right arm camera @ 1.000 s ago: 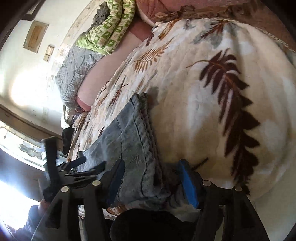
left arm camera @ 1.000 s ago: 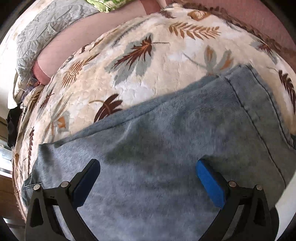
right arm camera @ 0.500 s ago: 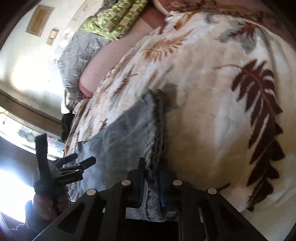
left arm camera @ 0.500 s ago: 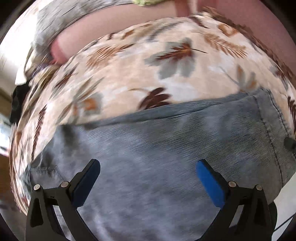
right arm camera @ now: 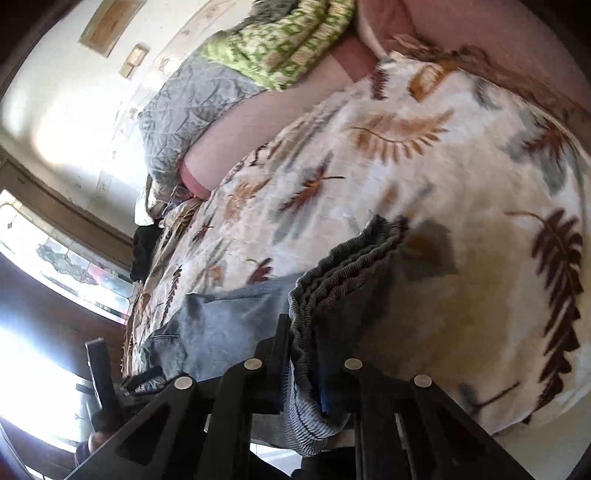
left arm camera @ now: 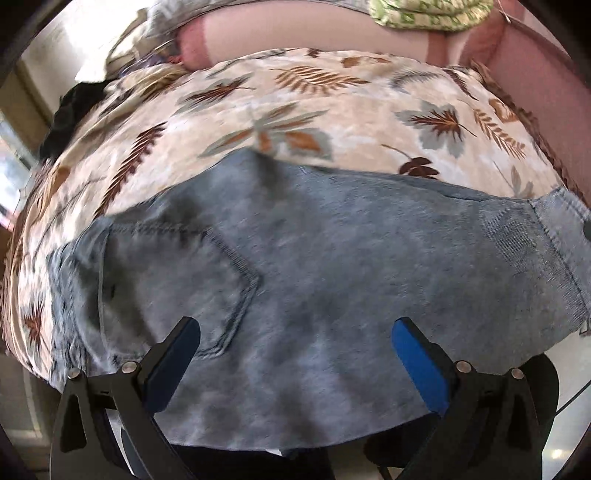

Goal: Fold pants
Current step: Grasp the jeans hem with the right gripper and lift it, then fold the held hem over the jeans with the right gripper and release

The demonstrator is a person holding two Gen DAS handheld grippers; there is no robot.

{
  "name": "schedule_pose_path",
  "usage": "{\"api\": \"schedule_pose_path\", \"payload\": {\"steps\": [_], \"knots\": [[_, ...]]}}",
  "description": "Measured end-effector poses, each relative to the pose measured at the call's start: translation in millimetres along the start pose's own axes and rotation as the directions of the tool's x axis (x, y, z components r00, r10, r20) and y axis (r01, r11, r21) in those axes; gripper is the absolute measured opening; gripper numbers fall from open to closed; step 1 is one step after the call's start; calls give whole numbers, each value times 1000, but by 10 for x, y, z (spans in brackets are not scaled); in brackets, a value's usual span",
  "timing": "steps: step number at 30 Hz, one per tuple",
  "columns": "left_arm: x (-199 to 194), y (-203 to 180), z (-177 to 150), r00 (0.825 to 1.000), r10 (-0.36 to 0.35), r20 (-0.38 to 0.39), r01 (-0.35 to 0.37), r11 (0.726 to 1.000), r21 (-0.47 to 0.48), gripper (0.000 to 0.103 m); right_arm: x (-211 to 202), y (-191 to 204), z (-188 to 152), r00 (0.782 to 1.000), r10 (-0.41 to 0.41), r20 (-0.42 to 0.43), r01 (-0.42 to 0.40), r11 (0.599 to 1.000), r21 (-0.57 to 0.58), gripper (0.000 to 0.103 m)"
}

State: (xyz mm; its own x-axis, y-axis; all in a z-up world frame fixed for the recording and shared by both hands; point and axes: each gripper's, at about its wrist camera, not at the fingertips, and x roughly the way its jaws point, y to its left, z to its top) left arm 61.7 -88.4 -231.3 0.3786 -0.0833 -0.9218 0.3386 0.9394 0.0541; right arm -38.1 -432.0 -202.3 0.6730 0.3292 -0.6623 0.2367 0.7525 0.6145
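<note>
Grey-blue denim pants [left arm camera: 332, 266] lie folded lengthwise across a leaf-patterned blanket [left arm camera: 314, 107] on a bed. A back pocket [left arm camera: 177, 280] shows at their left end. My left gripper [left arm camera: 295, 354] hovers over that end, wide open, with nothing between its blue pads. In the right wrist view my right gripper [right arm camera: 304, 373] is shut on the stacked hem edges of the pants [right arm camera: 332, 280] and holds them lifted off the blanket [right arm camera: 424, 184]. The left gripper [right arm camera: 122, 384] shows at the lower left there, in a person's hand.
Pillows lie along the head of the bed: a green patterned one [right arm camera: 280, 44], a grey quilted one [right arm camera: 192, 107] and a pink one [left arm camera: 295, 33]. A dark bundle [left arm camera: 70, 114] sits at the far left bed edge. A window [right arm camera: 66, 266] is at the left.
My right gripper closed on the pants' hem end and lifted it. My left gripper, still open, slid left along the pants until the back pocket came into view.
</note>
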Motion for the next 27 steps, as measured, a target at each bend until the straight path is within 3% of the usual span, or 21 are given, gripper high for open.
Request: {"api": "schedule_pose_path", "payload": {"steps": [5, 9, 12, 14, 15, 18, 23, 27], "knots": [[-30, 236, -148, 1000, -13, 8, 14, 999, -33, 103, 152, 551, -31, 1000, 19, -19, -21, 997, -71, 13], [-97, 474, -279, 1000, -23, 18, 24, 997, -67, 103, 515, 1032, -168, 994, 38, -98, -51, 990, -130, 13], [-120, 655, -351, 1000, -10, 18, 12, 995, -102, 103, 919, 1325, -389, 979, 56, -197, -86, 986, -146, 23], [-141, 775, -386, 1000, 2, 20, 0, 992, -124, 103, 1160, 1462, -566, 957, 115, -267, -156, 979, -134, 51], [-157, 823, -398, 1000, 10, 24, -6, 991, -132, 103, 1215, 1494, -624, 950, 133, -281, -175, 976, -128, 57], [-181, 927, -420, 999, 22, 30, -17, 987, -159, 103, 1223, 1467, -724, 944, 178, -277, -217, 969, -115, 60], [-157, 792, -384, 1000, -15, 27, 19, 988, -153, 103, 934, 1105, -685, 985, 53, -165, -76, 987, -138, 60], [-159, 418, -304, 998, -24, 50, 27, 998, -61, 103, 773, 796, -673, 993, -28, -117, 13, 992, -125, 55]]}}
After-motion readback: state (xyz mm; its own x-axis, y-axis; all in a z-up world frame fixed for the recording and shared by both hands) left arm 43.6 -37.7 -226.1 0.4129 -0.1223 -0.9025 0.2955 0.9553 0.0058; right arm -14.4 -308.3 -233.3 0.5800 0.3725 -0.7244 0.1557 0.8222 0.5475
